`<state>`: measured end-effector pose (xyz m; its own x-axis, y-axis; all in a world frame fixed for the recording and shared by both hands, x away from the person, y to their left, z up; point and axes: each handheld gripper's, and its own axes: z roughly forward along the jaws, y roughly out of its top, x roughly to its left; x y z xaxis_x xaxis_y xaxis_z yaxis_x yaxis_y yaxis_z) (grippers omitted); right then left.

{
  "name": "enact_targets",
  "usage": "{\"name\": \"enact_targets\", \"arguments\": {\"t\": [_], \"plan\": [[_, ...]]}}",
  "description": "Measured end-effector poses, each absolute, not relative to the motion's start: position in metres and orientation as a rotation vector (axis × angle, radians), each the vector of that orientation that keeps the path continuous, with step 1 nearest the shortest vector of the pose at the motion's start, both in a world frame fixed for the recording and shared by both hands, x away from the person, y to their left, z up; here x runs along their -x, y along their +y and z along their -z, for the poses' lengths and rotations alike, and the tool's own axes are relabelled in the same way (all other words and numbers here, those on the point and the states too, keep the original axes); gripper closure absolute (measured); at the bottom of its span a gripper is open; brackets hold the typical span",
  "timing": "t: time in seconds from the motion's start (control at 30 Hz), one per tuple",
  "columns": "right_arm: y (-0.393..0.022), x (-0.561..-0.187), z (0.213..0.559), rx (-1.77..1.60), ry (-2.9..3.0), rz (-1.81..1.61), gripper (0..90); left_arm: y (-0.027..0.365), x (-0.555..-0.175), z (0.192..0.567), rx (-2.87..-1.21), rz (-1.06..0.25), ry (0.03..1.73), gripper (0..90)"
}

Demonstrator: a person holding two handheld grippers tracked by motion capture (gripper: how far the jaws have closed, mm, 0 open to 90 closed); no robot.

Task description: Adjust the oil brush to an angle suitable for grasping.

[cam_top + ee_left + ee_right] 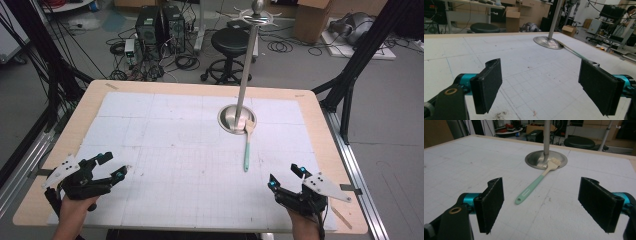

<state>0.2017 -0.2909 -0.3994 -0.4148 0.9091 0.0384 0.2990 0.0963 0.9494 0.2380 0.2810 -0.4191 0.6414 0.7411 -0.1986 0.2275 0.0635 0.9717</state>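
Spreading across most of what I see from above, the surface (165, 150) carries a white gridded mat, kept bare so that the few things on it are easy to reach from my side. Toward its far right stands the metal stand (246, 75), its round base (229, 121) flat on the mat and its pole rising to a set of arms at the top, which I judge are meant for hanging something. The brush (246, 147) lies with its pale bristle end resting on the rim of that base and its mint-green handle pointing back toward me, a position that leaves the handle free on the mat for a pinch from either side. My right tool (286, 176) sits at the near right edge, jaws wide and holding nothing, aimed along the handle (530, 190), so I judge it the natural one to take the brush. My left tool (114, 165) waits at the near left, well apart, likewise wide and holding nothing.
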Motion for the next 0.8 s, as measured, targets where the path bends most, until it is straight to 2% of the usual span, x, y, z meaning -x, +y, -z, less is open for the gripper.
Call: {"name": "enact_targets", "arguments": {"t": [0.3,0.37,0.4,0.43,0.5,0.53,0.57,0.6,0.63,0.67,0.7,0.73,0.8], "plan": [[-0.289,-0.208,0.403,-1.190,1.810,-1.330,19.9,0.282,-0.239,0.420,-1.496,-0.470,0.860,19.5],[-0.287,-0.213,0.403,-1.196,1.814,-1.322,22.7,0.282,-0.239,0.420,-1.497,-0.468,0.861,19.5],[-0.287,-0.215,0.403,-1.197,1.819,-1.323,28.9,0.282,-0.239,0.420,-1.498,-0.467,0.862,19.5],[-0.287,-0.215,0.403,-1.197,1.819,-1.323,28.9,0.282,-0.239,0.420,-1.497,-0.465,0.861,19.5],[-0.285,-0.224,0.404,-1.216,1.833,-1.321,39.8,0.281,-0.239,0.421,-1.506,-0.463,0.858,19.5],[-0.285,-0.224,0.404,-1.216,1.833,-1.321,39.8,0.281,-0.239,0.421,-1.508,-0.460,0.855,19.5],[-0.283,-0.231,0.406,-1.235,1.848,-1.326,53.4,0.281,-0.239,0.421,-1.510,-0.460,0.852,19.6],[-0.283,-0.231,0.406,-1.235,1.848,-1.326,53.4,0.281,-0.239,0.421,-1.510,-0.460,0.852,19.6],[-0.280,-0.237,0.408,-1.251,1.864,-1.316,70.6,0.281,-0.239,0.421,-1.507,-0.458,0.853,19.6],[-0.278,-0.240,0.409,-1.254,1.876,-1.307,79.8,0.282,-0.239,0.421,-1.511,-0.454,0.854,19.6],[-0.278,-0.240,0.409,-1.254,1.876,-1.307,79.8,0.282,-0.239,0.421,-1.511,-0.454,0.854,19.6],[-0.274,-0.249,0.412,-1.271,1.897,-1.262,89.3,0.281,-0.239,0.422,-1.508,-0.455,0.855,19.6],[-0.271,-0.255,0.414,-1.280,1.905,-1.244,89.3,0.281,-0.240,0.422,-1.520,-0.450,0.853,19.6]]}}
